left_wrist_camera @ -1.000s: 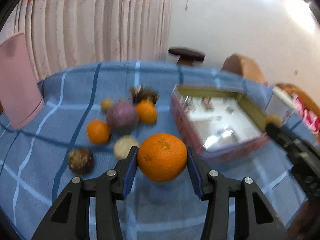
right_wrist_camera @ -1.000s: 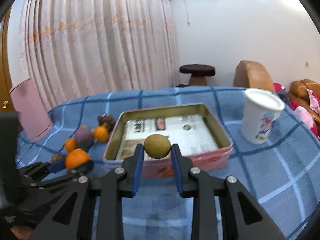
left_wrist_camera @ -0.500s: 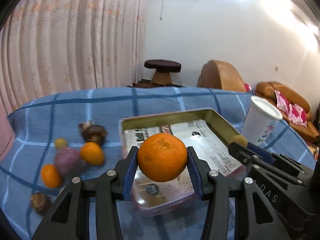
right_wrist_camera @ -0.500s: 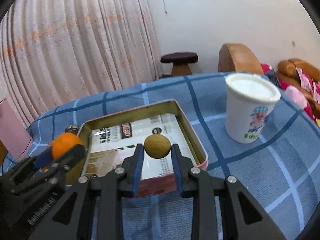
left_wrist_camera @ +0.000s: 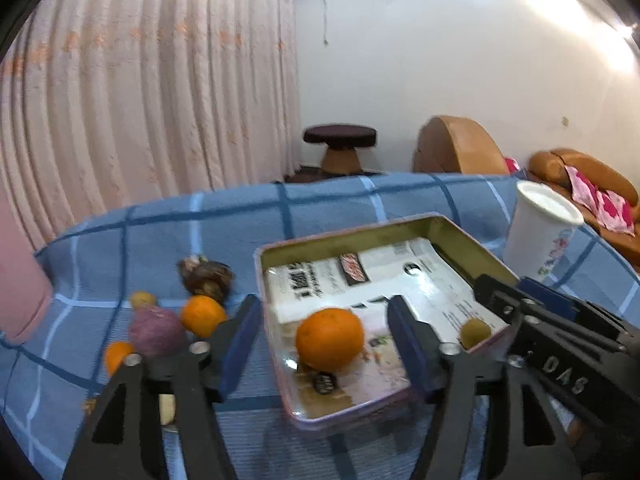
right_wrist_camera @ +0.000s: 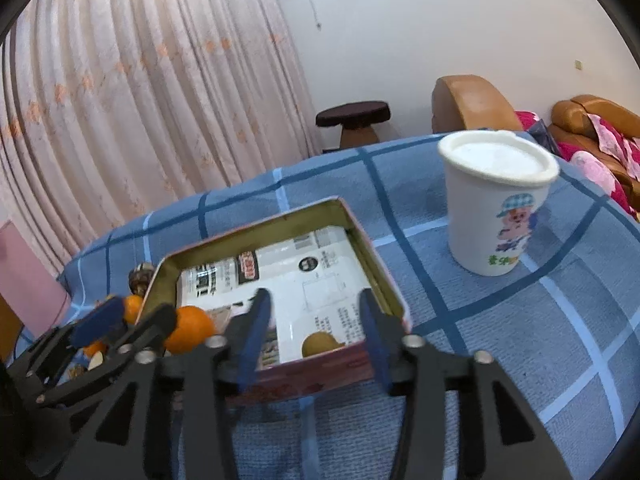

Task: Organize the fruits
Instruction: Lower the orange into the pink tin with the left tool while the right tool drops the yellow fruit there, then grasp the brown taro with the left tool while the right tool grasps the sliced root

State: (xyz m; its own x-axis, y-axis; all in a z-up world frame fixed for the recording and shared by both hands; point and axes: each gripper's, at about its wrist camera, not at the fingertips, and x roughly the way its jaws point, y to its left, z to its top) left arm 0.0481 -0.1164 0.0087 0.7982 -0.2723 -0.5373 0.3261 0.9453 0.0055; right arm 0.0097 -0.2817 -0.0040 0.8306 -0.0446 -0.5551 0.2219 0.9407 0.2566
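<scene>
A rectangular tin tray (left_wrist_camera: 460, 232) lined with printed paper stands on the blue checked tablecloth. A large orange (left_wrist_camera: 330, 338) lies in its near left part, free between the open jaws of my left gripper (left_wrist_camera: 324, 344). A small tan fruit (left_wrist_camera: 475, 331) lies in the near right part, also in the right wrist view (right_wrist_camera: 318, 343), below my open right gripper (right_wrist_camera: 316, 336). The tray (right_wrist_camera: 372, 252) and the orange (right_wrist_camera: 190, 329) show there too. Loose fruits lie left of the tray: a purple one (left_wrist_camera: 156, 330), oranges (left_wrist_camera: 202, 315) and a brown one (left_wrist_camera: 206, 278).
A white paper cup (right_wrist_camera: 494, 208) stands on the cloth right of the tray, also in the left wrist view (left_wrist_camera: 540, 232). A pink object (left_wrist_camera: 20, 280) is at the far left. Beyond the table are curtains, a stool (left_wrist_camera: 340, 148) and armchairs.
Both grippers have opened over the tray. The large orange and the small tan fruit have dropped out of the jaws and now lie in the tray.
</scene>
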